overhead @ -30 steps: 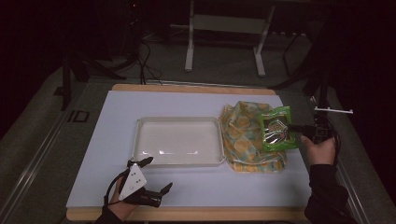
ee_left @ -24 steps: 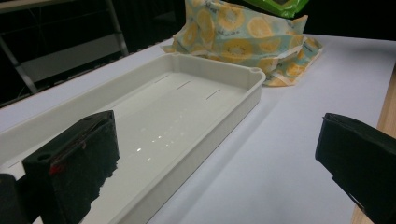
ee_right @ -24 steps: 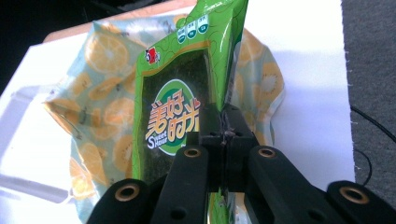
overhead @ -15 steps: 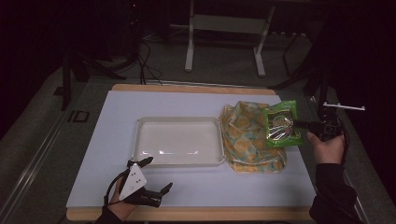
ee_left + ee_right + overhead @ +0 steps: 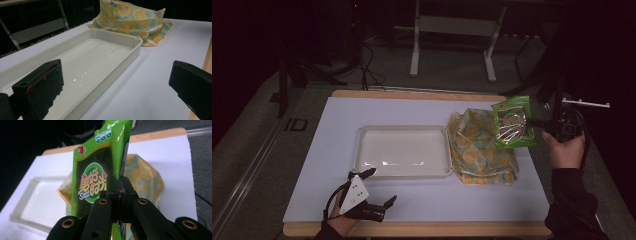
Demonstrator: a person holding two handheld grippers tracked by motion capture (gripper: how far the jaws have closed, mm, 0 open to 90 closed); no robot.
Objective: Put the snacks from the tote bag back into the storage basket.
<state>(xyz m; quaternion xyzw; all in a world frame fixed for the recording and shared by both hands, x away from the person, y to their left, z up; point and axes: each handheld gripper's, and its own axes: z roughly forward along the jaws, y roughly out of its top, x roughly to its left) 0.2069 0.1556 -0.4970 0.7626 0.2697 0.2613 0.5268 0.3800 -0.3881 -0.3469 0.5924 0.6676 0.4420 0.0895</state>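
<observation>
A green snack packet (image 5: 513, 122) (image 5: 100, 170) hangs in the air above the right part of a yellow-patterned cloth bag (image 5: 479, 147) (image 5: 130, 18) (image 5: 147, 180). My right gripper (image 5: 532, 121) (image 5: 121, 191) is shut on the packet's edge, the jaws pinched together on the foil. An empty white tray (image 5: 402, 151) (image 5: 95, 52) (image 5: 37, 200) lies in the middle of the white mat, left of the bag. My left gripper (image 5: 379, 187) (image 5: 117, 85) rests near the table's front edge, below the tray's left corner, jaws wide apart with nothing between them.
The white mat (image 5: 422, 200) covers a wooden table whose edge (image 5: 412, 229) shows at the front. Metal stand legs (image 5: 414, 45) and cables lie on the dark floor behind the table.
My right gripper has lifted the green packet up off the cloth bag and it now hangs higher. The left gripper has stayed in place.
</observation>
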